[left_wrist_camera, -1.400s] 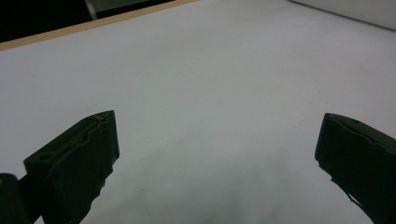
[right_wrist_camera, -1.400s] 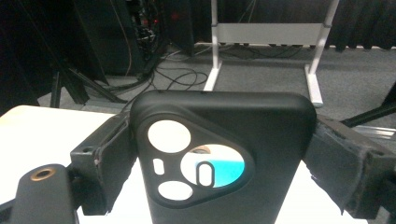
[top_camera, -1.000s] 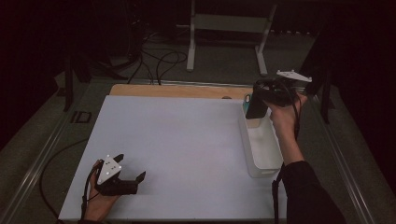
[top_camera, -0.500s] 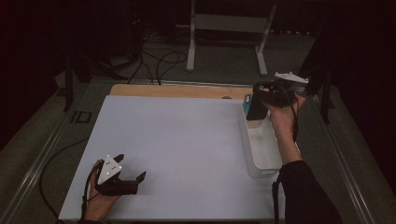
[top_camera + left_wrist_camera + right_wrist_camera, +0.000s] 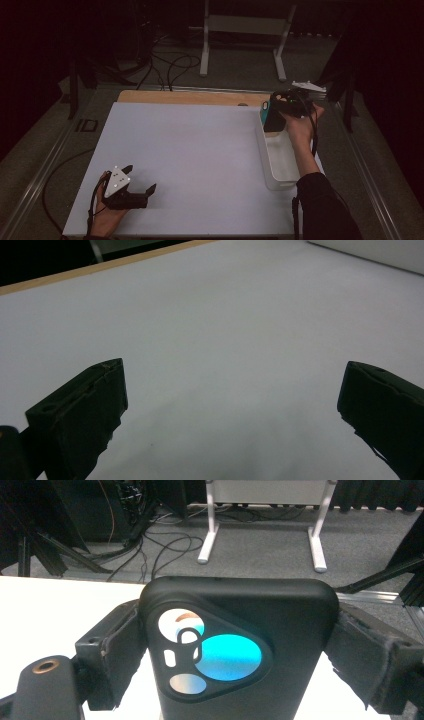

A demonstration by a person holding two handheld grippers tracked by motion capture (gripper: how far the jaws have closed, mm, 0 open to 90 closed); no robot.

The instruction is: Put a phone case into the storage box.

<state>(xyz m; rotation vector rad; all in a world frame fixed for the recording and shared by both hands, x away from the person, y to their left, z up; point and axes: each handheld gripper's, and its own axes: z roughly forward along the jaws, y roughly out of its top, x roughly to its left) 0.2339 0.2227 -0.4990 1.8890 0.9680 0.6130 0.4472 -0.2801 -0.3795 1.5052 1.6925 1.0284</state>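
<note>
The phone case [image 5: 240, 645] looks like matt, smooth black plastic with a glossy teal patch in its camera cutout. The table [image 5: 190, 150] is smooth matt white, with 1 bare wood edge [image 5: 190, 97].

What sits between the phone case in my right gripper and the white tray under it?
Nothing visible. The right gripper is shut on the phone case over the far end of the tray, whose inside looks bare. The left gripper rests open at the near left, well clear.
</note>
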